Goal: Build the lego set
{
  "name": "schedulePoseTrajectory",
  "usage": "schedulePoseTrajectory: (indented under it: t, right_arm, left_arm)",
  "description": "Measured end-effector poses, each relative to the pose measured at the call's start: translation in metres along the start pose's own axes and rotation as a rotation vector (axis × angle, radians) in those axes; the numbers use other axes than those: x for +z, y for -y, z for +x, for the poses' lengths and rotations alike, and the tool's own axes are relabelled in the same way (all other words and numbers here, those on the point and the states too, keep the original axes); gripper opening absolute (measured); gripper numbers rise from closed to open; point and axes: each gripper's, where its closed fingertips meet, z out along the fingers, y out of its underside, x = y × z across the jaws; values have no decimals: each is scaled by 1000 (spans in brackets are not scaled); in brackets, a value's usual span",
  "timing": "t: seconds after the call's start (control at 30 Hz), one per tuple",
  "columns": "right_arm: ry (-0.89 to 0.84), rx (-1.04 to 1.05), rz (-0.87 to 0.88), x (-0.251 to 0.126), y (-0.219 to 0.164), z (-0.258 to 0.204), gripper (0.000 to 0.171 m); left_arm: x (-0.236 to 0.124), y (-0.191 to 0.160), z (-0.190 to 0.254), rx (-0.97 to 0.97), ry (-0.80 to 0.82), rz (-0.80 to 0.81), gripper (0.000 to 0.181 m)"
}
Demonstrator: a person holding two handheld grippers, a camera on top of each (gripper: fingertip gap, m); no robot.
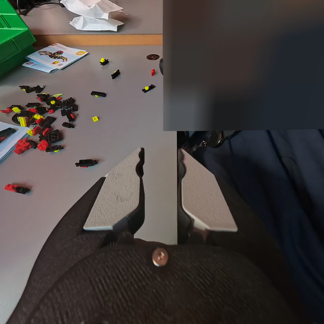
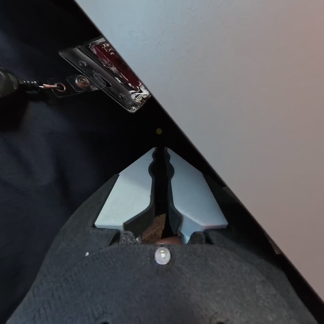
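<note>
L gripper [image 1: 160, 154] jaws spread wide w/ nothing between, over tabletop [image 1: 122, 122] edge. R gripper [image 2: 160, 149] jaws nearly together, nothing seen held. Printed booklets [image 1: 57, 57] lie beyond the brick pile [image 1: 40, 119]; text unreadable.

Left tongs [image 1: 160, 152]: pale grey wedge fingers [image 1: 119, 196], black scalloped pads, dark ribbed body, silver screw [image 1: 160, 257] behind. Right tongs [image 2: 161, 149]: same build, bluish-white fingers [image 2: 126, 198]. Person's navy clothing beyond.
</note>
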Motion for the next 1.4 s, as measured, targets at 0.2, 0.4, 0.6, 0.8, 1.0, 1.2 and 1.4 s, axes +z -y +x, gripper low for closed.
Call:
schedulePoseTrajectory:
  t: [0.2,0.4,0.6,0.8,1.0,1.2,1.4]
  right_arm:
    - [2,-29,-9,2,0,-1,0]
    - [54,11,45,-6,5,-3,0]
    - [132,80,114,-21,6,-3,0]
    - [472,148,354,-67,29,-35,0]
    - [665,116,554,-111,51,-48,0]
    - [284,-32,644,-127,90,7,0]
    - [-172,-230,555,-126,109,68,8]
  left_arm:
    - [0,0,-1,5,11,-2,35]
    - [0,0,0,-2,5,-4,35]
    - [0,0,0,-10,0,-3,35]
    - [1,-1,0,-22,-12,-8,35]
    - [3,-3,1,-14,-14,-32,35]
    - [4,-5,1,-19,-18,-45,35]
    - [3,-4,1,-24,-12,-36,35]
